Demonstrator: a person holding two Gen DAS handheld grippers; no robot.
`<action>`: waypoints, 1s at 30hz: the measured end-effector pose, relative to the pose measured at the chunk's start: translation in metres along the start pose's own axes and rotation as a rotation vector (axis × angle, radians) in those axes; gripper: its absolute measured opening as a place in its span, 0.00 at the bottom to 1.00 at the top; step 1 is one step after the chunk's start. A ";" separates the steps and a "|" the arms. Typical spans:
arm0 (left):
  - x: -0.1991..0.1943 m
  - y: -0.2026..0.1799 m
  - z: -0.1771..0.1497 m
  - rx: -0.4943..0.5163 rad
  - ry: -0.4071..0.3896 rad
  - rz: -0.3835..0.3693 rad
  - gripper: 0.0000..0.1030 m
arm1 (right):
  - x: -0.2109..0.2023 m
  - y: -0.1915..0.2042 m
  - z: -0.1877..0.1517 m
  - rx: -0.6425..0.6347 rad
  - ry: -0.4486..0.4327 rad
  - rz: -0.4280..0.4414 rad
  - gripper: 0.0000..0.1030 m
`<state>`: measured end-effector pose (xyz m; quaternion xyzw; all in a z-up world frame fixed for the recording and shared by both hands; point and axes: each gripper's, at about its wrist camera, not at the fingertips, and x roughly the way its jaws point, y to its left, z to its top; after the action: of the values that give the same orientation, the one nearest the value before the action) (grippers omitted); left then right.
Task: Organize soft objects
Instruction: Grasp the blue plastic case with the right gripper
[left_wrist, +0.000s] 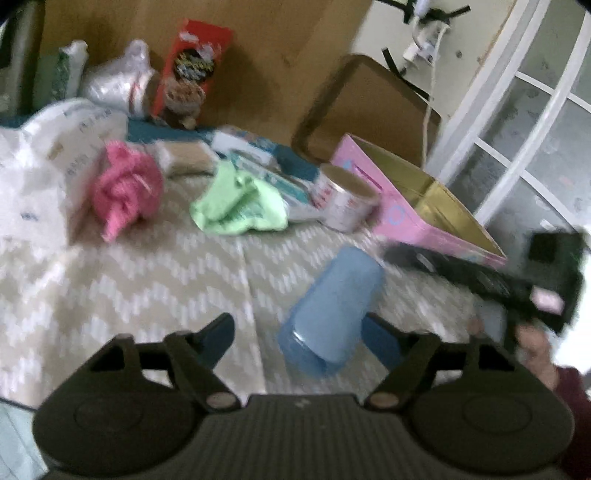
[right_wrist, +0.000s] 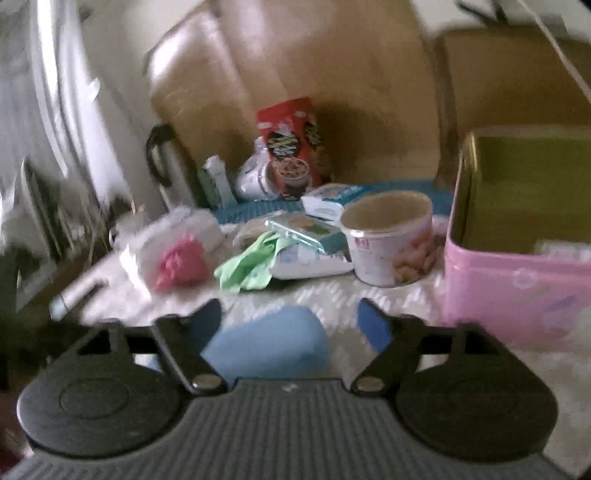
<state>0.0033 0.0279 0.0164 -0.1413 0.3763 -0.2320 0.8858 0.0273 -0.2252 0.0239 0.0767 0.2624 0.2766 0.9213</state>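
On the chevron cloth (left_wrist: 155, 280): pink cloth (left_wrist: 123, 192) and green cloth (left_wrist: 236, 205) lie crumpled, near the pink box (left_wrist: 402, 218).
Handling: likely light, limp; pinch a raised fold.
Left gripper (left_wrist: 299, 334): jaws apart, blue cup (left_wrist: 332, 310) between, apparently ungripped.
Right gripper (right_wrist: 290, 319): jaws apart, holding nothing.
Views: left wrist shows a hand (left_wrist: 535, 347); right wrist shows the box's inside.

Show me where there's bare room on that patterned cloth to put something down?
The widest free patch of cloth lies between the left gripper, the pink cloth and the green cloth. Farther back it is crowded: packets, the tin and the pink box sit close together.
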 end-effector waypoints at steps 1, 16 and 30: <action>0.002 -0.002 -0.001 0.003 0.018 -0.019 0.62 | 0.006 -0.006 0.004 0.057 0.006 0.014 0.50; 0.001 0.014 0.013 -0.011 -0.054 0.040 0.81 | -0.032 0.013 -0.043 0.123 0.028 0.048 0.68; 0.041 -0.007 0.015 0.102 0.011 0.029 0.74 | 0.008 0.058 -0.063 -0.277 0.099 -0.078 0.67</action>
<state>0.0373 0.0020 0.0043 -0.0890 0.3709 -0.2387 0.8930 -0.0279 -0.1727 -0.0165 -0.0748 0.2698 0.2778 0.9190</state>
